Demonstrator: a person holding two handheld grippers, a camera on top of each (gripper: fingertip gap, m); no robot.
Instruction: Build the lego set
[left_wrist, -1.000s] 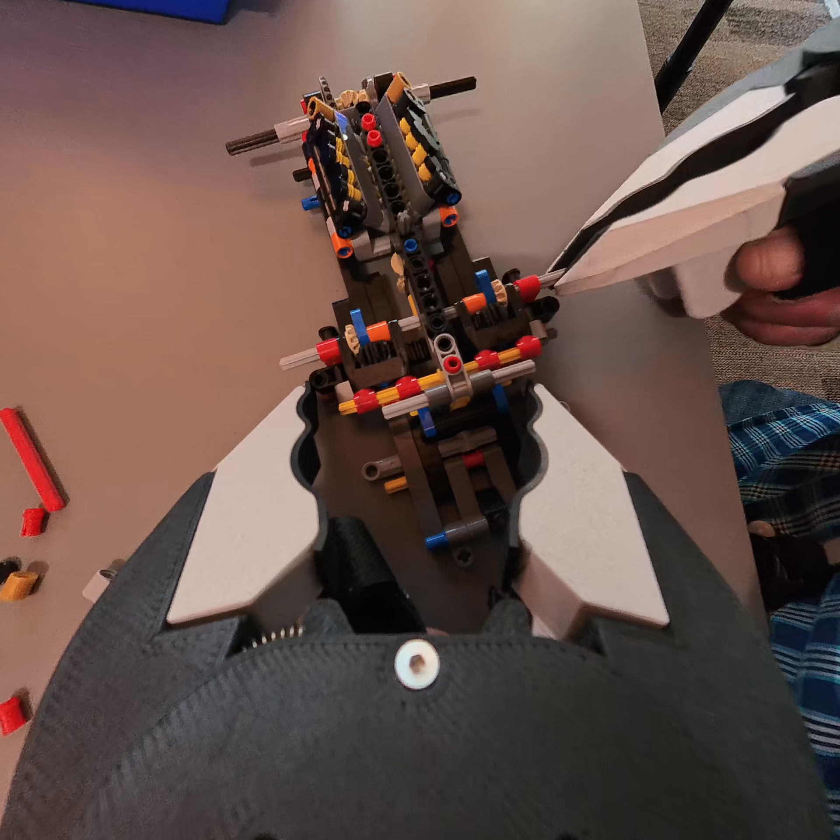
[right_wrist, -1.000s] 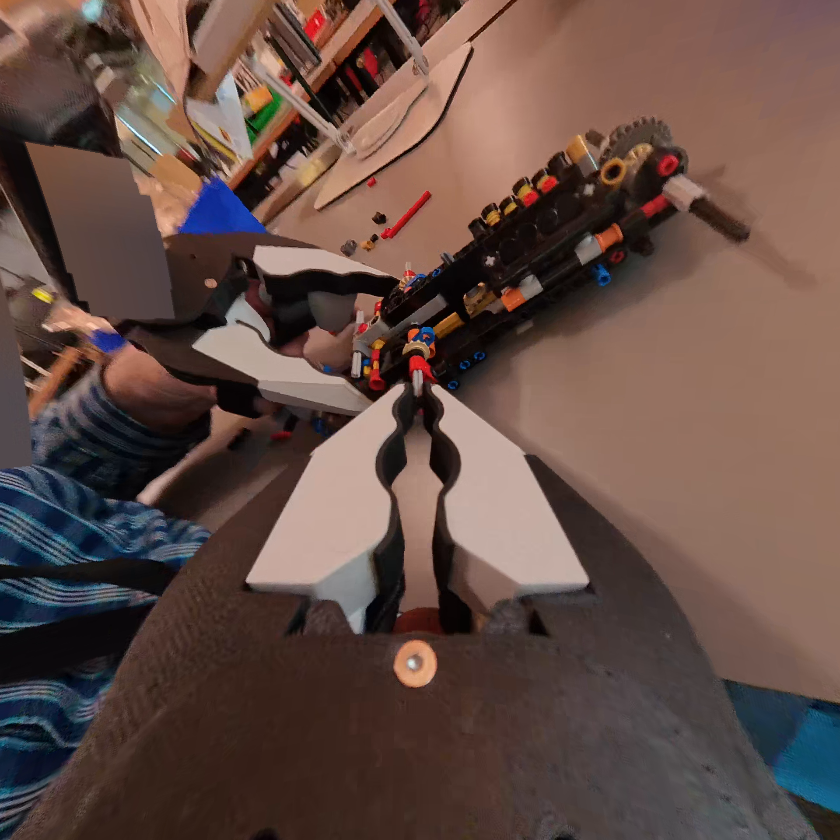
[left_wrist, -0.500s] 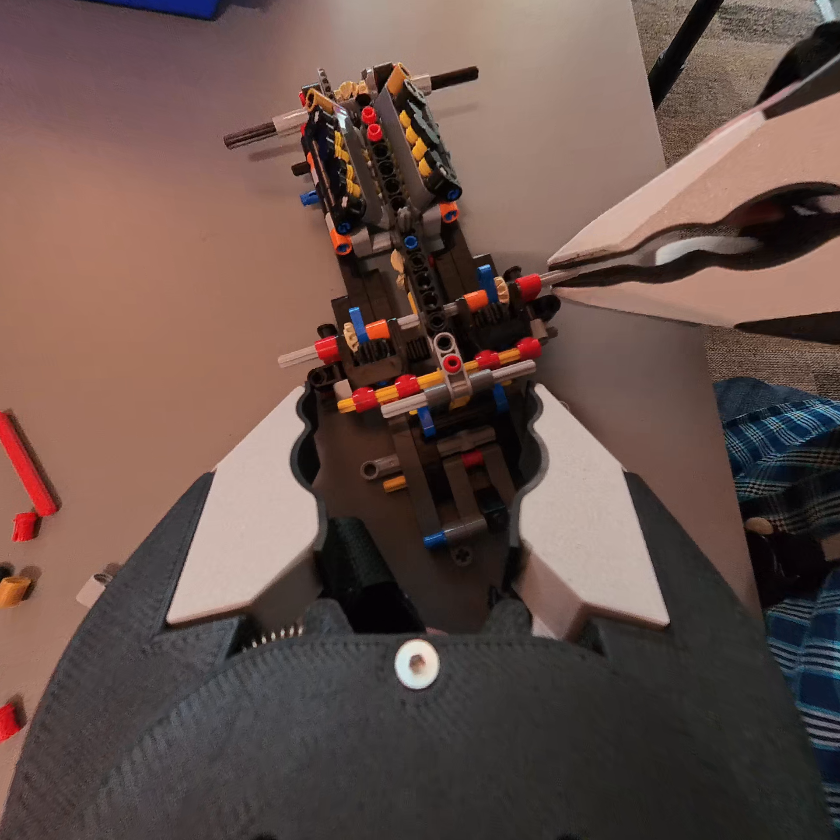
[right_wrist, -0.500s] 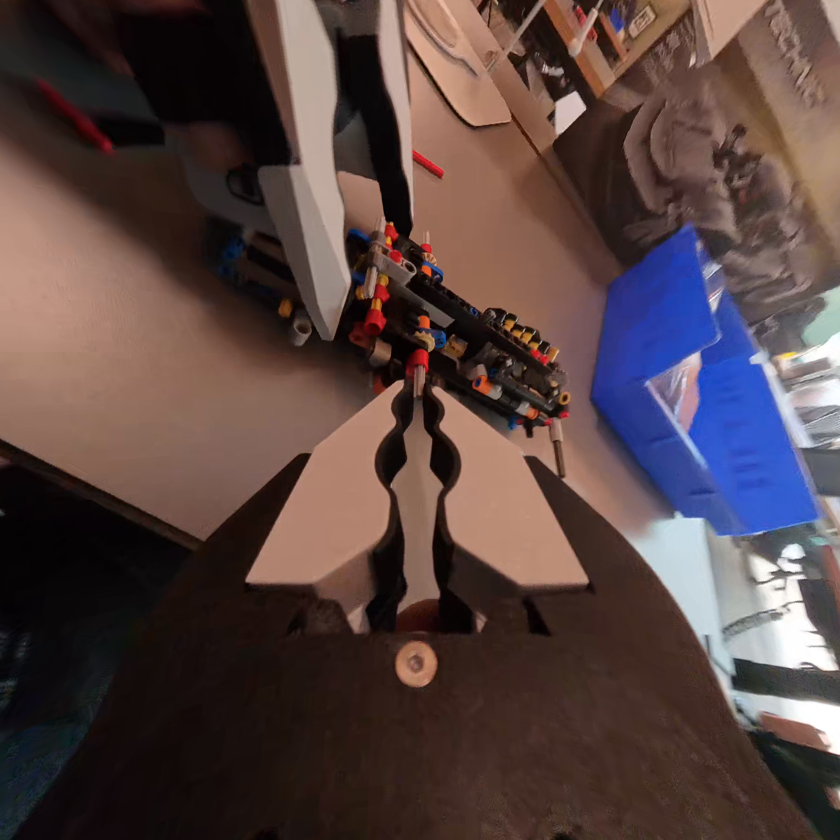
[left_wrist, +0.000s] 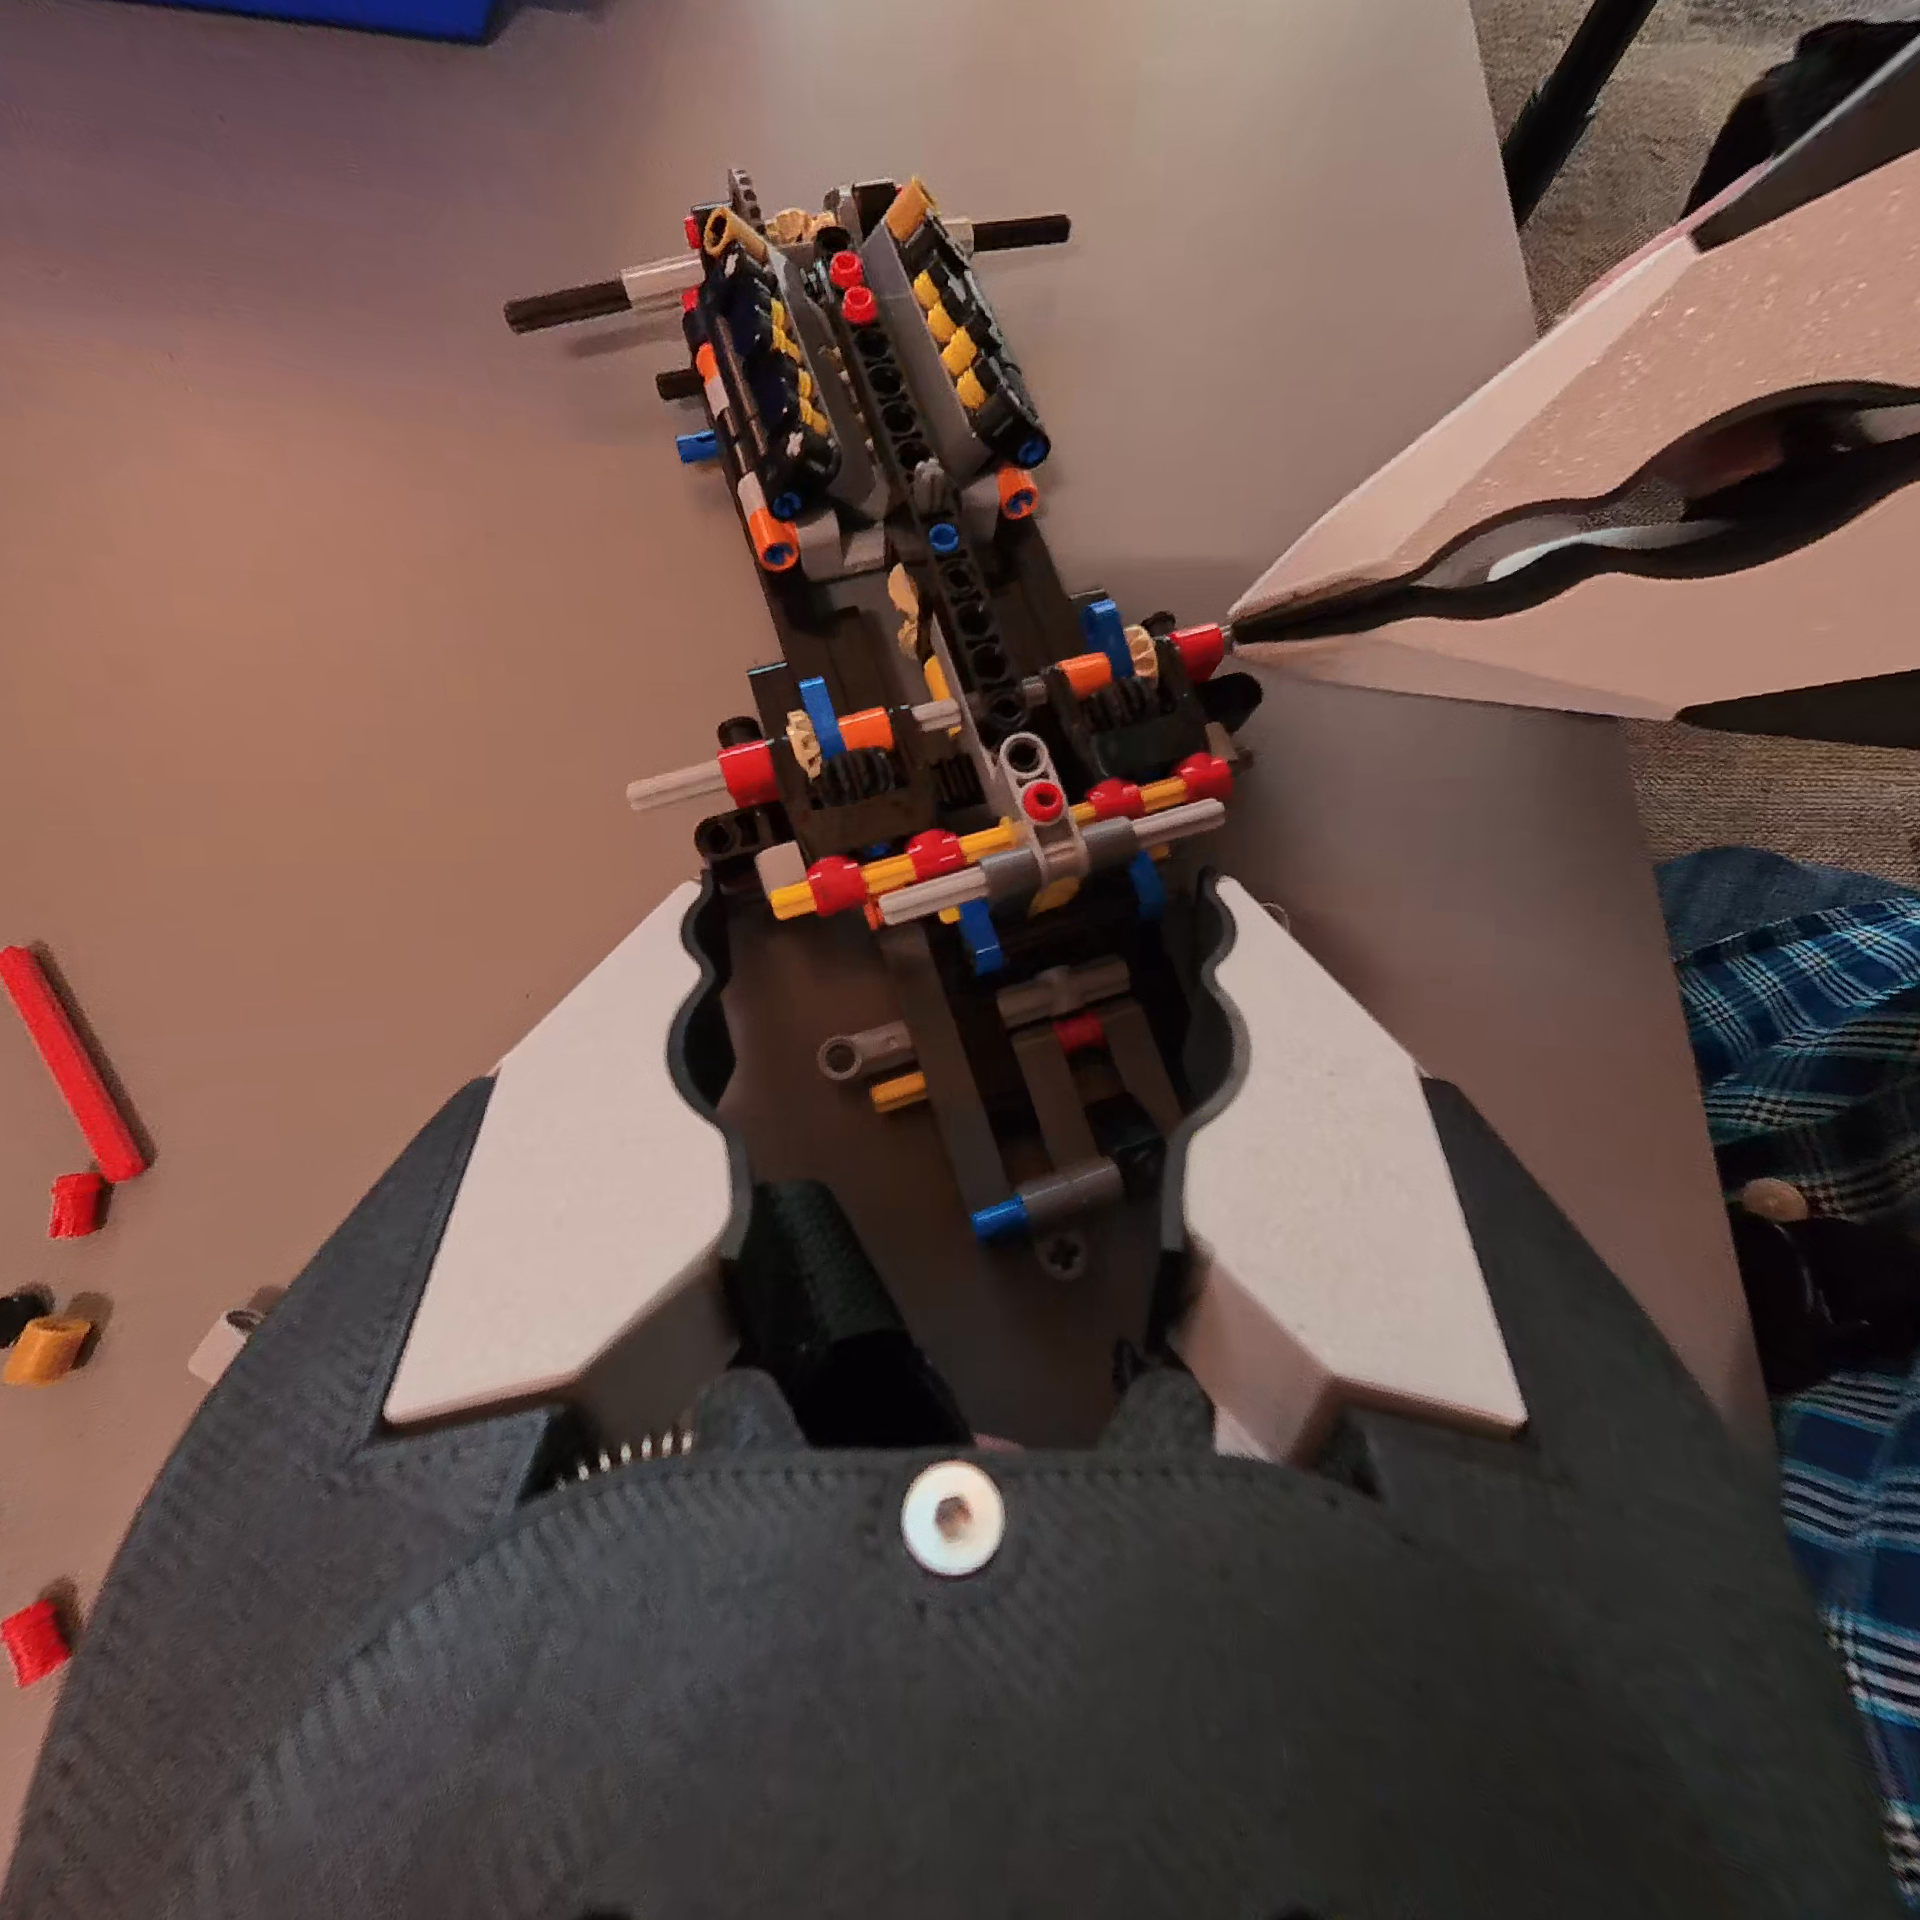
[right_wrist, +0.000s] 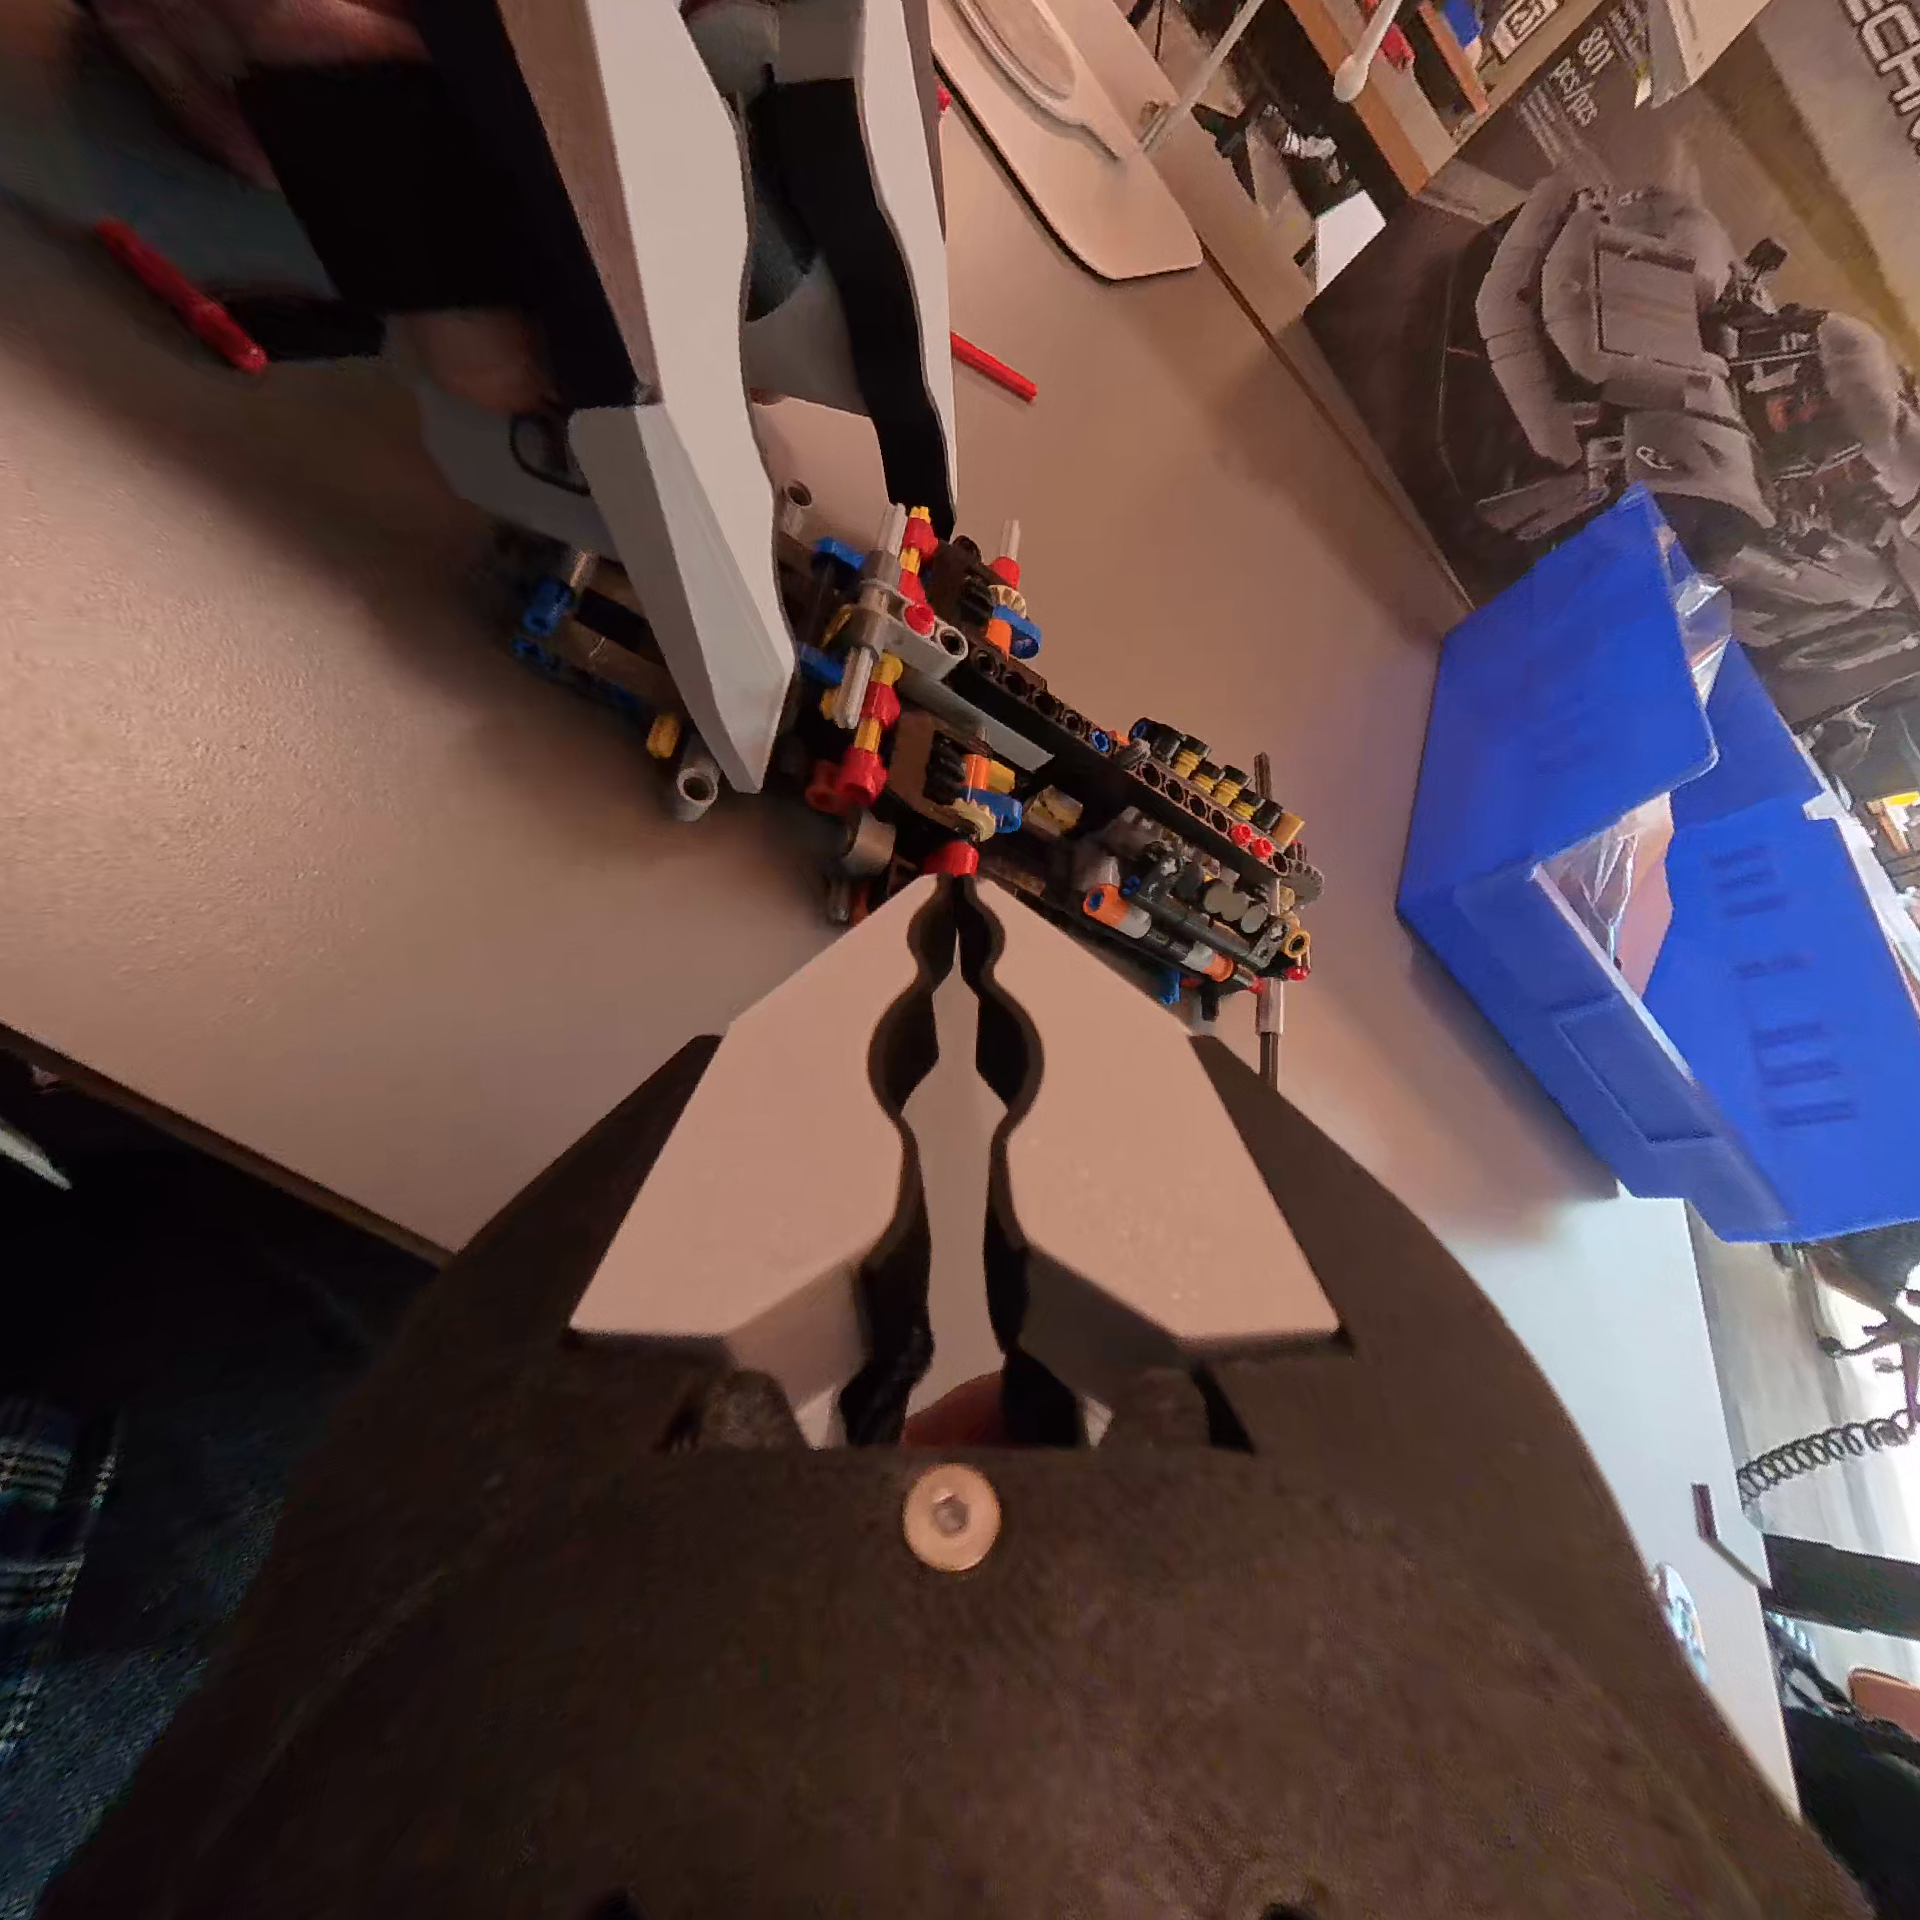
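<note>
Counter (left_wrist: 312, 520) carries everything. Lego chassis (left_wrist: 935, 644) lies lengthwise on it, running 12 to 6 in left wrist view, near end tucked between the left claw's fingers. Blue bin (right_wrist: 1662, 883) sits at 3 o'clock in right wrist view, well apart from the build.

Left claw (left_wrist: 961, 904): spread wide, straddling the chassis' near end w/ fingers close to both sides; can't tell if they actually touch it, so it's bracing at best.

Right claw (right_wrist: 954, 891): pressed together, tips pinching the grey axle stub just beyond the red bushing (left_wrist: 1195, 649) at 3 o'clock of the chassis.

Loose bits at 9 o'clock of left wrist view: red beam (left_wrist: 68, 1060), small red pieces, an orange sleeve (left_wrist: 47, 1351).

Risks, my read: grip on the axle is tiny, tips only, so it may slip off when pushed or pulled. W/ left claw not clamped, side force could skid or twist the whole chassis. Off-axis push could jam the axle or pop the nearby gears and bushing.
</note>
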